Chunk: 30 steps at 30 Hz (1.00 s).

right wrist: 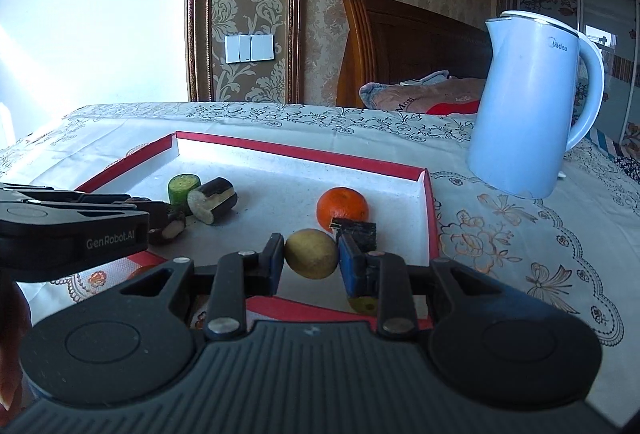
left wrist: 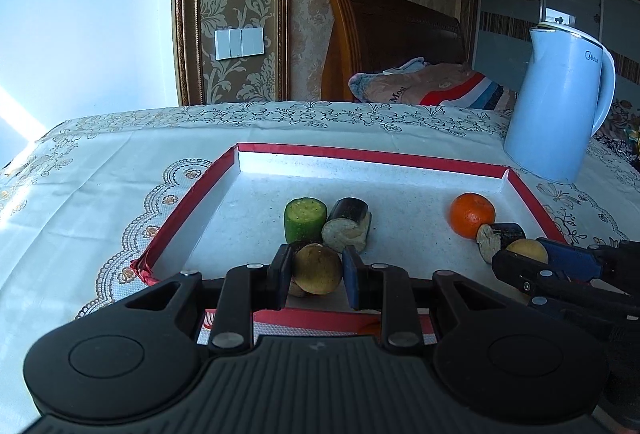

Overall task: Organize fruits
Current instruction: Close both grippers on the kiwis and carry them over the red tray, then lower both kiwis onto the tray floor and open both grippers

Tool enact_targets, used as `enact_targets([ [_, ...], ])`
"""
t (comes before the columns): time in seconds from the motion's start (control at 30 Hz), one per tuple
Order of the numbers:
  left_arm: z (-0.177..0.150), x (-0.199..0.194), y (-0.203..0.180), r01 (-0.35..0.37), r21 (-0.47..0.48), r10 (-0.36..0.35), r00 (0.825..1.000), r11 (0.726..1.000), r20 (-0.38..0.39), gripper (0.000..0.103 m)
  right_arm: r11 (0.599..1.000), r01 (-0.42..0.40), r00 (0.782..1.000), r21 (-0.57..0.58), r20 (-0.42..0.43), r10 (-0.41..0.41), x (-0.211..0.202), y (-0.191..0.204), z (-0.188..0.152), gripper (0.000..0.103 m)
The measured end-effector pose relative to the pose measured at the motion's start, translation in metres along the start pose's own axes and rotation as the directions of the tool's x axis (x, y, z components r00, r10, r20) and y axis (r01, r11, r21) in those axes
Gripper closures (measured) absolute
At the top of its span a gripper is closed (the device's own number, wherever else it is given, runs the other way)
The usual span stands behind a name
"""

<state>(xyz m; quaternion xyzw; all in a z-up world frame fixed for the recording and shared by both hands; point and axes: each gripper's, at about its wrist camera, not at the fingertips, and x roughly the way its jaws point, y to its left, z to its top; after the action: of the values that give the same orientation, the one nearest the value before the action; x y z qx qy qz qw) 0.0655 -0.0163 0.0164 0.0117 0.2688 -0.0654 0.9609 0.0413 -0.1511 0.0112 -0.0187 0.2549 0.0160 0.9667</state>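
Observation:
A red-rimmed white tray [left wrist: 416, 157] [right wrist: 304, 153] lies on the table. My left gripper [left wrist: 316, 274] is shut on a brownish-yellow round fruit [left wrist: 318, 268] at the tray's near edge. My right gripper [right wrist: 311, 258] is shut on a similar yellow fruit [right wrist: 311, 253], seen also in the left wrist view [left wrist: 527, 250]. An orange [left wrist: 472, 214] [right wrist: 342, 209] sits at the tray's right. A green cucumber piece [left wrist: 305, 218] [right wrist: 183, 188] and a dark eggplant piece [left wrist: 347, 225] [right wrist: 213, 199] stand mid-tray. Another eggplant piece [left wrist: 500, 237] [right wrist: 356, 230] lies by the orange.
A pale blue kettle [left wrist: 560, 105] [right wrist: 532, 105] stands on the patterned tablecloth [left wrist: 100, 169] right of the tray. A green-yellow piece [right wrist: 363, 304] shows under my right fingers. A bed with a wooden headboard [left wrist: 392, 33] lies beyond the table.

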Motion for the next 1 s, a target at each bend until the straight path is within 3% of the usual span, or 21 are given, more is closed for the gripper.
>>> enact_targets([
  [0.37,0.009,0.022,-0.013,-0.036,0.035,0.035,0.999,0.999,0.016,0.077,1.000,-0.019,0.999,0.011,-0.048,0.020,0.034,0.003,0.007,0.075],
  [0.63,0.013,0.035,-0.008,-0.048,0.009,0.048,0.999,0.999,-0.004,0.077,1.000,-0.023,0.999,-0.021,-0.046,0.022,0.045,0.010,0.009,0.075],
  [1.0,0.009,0.036,-0.014,-0.064,0.031,0.063,0.998,0.997,0.015,0.077,0.997,-0.036,0.993,0.063,-0.113,0.043,0.061,-0.001,0.009,0.075],
])
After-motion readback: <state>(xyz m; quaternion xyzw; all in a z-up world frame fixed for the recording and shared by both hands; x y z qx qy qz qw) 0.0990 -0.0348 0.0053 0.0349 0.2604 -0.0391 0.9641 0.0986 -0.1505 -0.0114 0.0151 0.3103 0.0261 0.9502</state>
